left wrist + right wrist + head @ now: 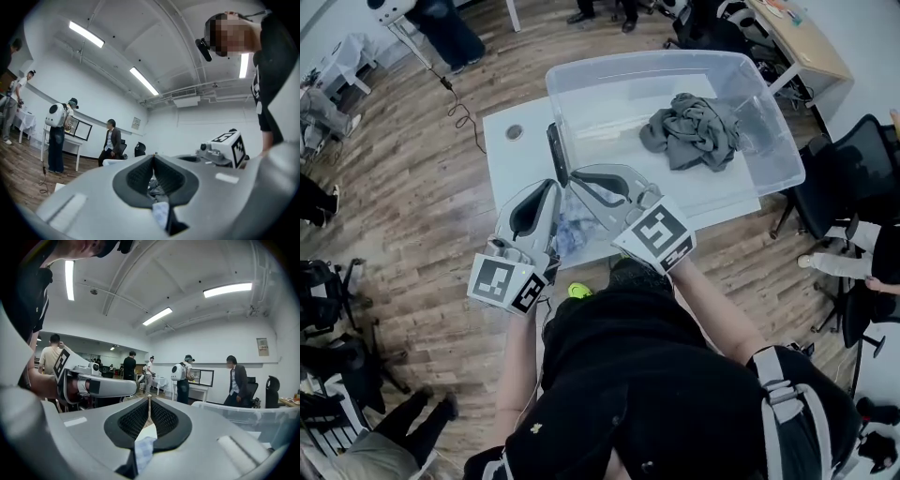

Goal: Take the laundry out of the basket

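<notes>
A clear plastic basket [772, 178] stands on a white table [508, 169]. A crumpled grey garment [694, 131] lies inside it towards the right. Both grippers hover side by side at the basket's near left corner, above the table's front edge. A light blue cloth [570, 230] hangs between and below them. My left gripper [556, 186] [153, 157] is shut, with a fold of the cloth [160, 212] caught low in its jaws. My right gripper [575, 175] [149, 399] is shut too, with the pale blue cloth [143, 451] pinched at the base of its jaws.
A dark narrow object [555, 150] lies by the basket's left wall. A round cable hole [515, 132] sits in the table's left part. Black office chairs [853, 178] stand to the right, and a wooden desk [806, 37] behind. Several people stand about the room.
</notes>
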`<state>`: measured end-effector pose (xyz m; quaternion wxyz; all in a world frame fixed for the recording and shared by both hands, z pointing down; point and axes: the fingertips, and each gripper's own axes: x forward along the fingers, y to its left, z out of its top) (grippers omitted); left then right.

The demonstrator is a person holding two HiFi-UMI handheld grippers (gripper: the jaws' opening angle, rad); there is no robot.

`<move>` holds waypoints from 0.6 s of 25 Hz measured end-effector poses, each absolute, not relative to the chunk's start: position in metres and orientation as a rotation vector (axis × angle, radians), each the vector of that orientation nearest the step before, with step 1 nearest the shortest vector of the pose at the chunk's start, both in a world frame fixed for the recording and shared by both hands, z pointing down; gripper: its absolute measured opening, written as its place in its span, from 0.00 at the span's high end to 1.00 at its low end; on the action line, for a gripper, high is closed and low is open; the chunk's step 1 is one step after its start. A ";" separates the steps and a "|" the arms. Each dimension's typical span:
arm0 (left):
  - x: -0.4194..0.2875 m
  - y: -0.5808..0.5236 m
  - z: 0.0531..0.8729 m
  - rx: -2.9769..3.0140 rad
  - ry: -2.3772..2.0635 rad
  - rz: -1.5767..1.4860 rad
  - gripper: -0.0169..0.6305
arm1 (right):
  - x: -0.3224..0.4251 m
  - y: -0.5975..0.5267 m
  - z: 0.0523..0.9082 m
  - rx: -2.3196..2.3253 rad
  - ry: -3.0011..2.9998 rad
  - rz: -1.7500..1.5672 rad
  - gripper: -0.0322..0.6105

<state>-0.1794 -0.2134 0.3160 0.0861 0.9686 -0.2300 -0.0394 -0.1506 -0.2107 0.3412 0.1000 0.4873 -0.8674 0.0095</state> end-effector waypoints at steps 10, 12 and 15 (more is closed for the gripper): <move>-0.054 -0.233 0.298 2.945 -0.604 -0.137 0.96 | -0.030 -0.232 0.333 1.506 -2.558 0.051 0.92; -0.033 -0.239 0.297 2.955 -0.594 -0.132 0.96 | -0.008 -0.236 0.333 1.515 -2.558 0.059 0.92; -0.002 -0.246 0.295 2.965 -0.584 -0.128 0.96 | 0.022 -0.242 0.333 1.531 -2.560 0.060 0.91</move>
